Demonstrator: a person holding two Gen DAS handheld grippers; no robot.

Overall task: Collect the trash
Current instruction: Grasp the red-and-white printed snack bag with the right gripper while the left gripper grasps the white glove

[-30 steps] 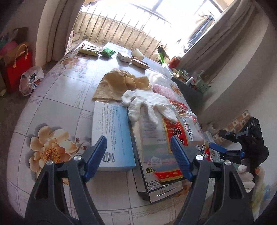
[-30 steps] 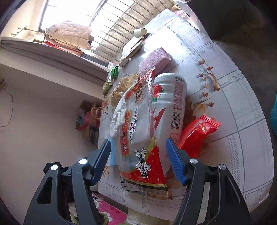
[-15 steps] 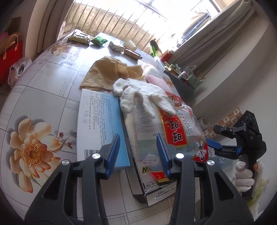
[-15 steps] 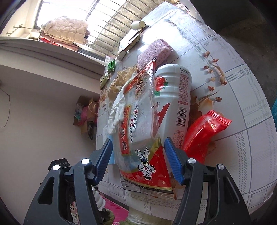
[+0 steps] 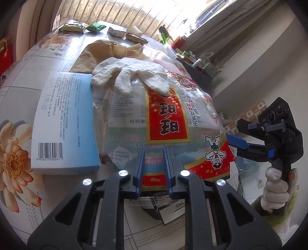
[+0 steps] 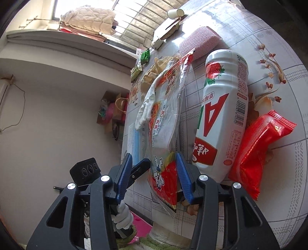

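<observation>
A large clear and red snack bag [image 5: 163, 119] lies on the flowered table, with a white glove [image 5: 130, 75] on its far end. My left gripper [image 5: 153, 169] has its blue fingers closed to a narrow gap over the bag's near edge; whether they pinch it is unclear. My right gripper [image 6: 154, 177] is open, its fingers on either side of the same bag's corner [image 6: 165, 173]. It also shows in the left wrist view [image 5: 250, 146]. A white strawberry drink bottle [image 6: 223, 107] and a red packet [image 6: 258, 150] lie beside the bag.
A blue and white box [image 5: 65, 123] lies left of the bag, with a dark box [image 5: 165, 209] under the bag. A tan cloth [image 5: 107, 52], a pink sponge [image 6: 200, 42], a paper cup [image 6: 174, 13] and small packets [image 5: 74, 27] lie farther back. The table edge is close.
My left gripper moved forward onto the bag's near edge and its fingers closed from wide to narrow. My right gripper moved in around the bag's corner.
</observation>
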